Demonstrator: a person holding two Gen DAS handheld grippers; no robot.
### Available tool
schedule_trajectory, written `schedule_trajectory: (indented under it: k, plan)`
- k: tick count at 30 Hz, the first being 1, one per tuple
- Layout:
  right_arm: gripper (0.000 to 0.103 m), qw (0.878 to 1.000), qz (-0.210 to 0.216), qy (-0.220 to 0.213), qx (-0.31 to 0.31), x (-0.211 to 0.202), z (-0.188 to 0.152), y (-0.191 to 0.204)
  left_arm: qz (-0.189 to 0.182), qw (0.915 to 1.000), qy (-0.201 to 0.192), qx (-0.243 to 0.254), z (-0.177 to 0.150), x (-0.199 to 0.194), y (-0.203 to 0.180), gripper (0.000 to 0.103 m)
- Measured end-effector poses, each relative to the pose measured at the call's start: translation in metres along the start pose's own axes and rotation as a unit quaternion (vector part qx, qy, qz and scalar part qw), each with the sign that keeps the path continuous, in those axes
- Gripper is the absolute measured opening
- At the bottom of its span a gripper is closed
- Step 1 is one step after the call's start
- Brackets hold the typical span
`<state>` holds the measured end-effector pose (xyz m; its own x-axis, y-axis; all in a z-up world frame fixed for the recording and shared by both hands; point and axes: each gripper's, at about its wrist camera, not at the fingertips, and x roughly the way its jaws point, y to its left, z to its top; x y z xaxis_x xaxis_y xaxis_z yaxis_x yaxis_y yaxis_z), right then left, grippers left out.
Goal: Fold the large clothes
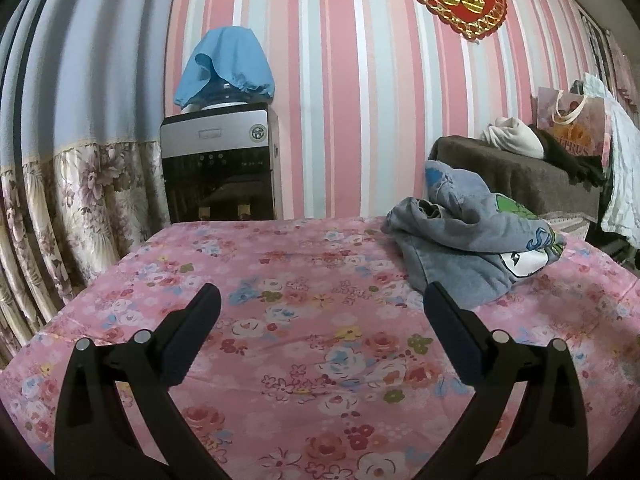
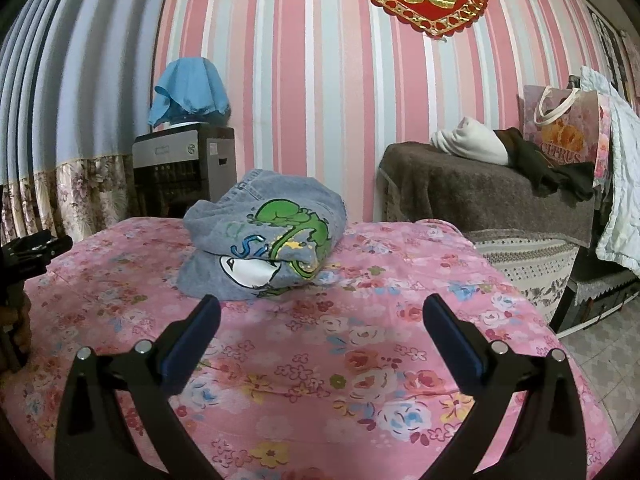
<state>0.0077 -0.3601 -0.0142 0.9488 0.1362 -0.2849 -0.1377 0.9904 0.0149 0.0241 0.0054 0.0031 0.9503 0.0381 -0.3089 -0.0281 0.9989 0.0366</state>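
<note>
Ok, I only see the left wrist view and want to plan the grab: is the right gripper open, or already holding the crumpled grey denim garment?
Observer: The right gripper is open and holds nothing; the crumpled grey denim garment lies ahead of it on the pink floral bedsheet.
Operator: Which face is toward it?
Observer: The green cartoon print faces it.
Operator: What is right of the bed?
Observer: Tiled floor.

My left gripper and right gripper look like twins: matte black plastic arms that fork into a Y, two round silver screws on each side, and flat dark blue pads lining the fingers.
</note>
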Motion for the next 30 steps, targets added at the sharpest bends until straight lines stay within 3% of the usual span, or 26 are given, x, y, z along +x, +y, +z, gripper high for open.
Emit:
schedule_trajectory:
  k: [30]
  plan:
    - [0.101, 1.0, -0.006, 0.001, 0.001, -0.0034, -0.0011, -0.0057, 0.011, 0.9998, 0.007, -0.014, -0.0007, 0.002, 0.0048, 0.1]
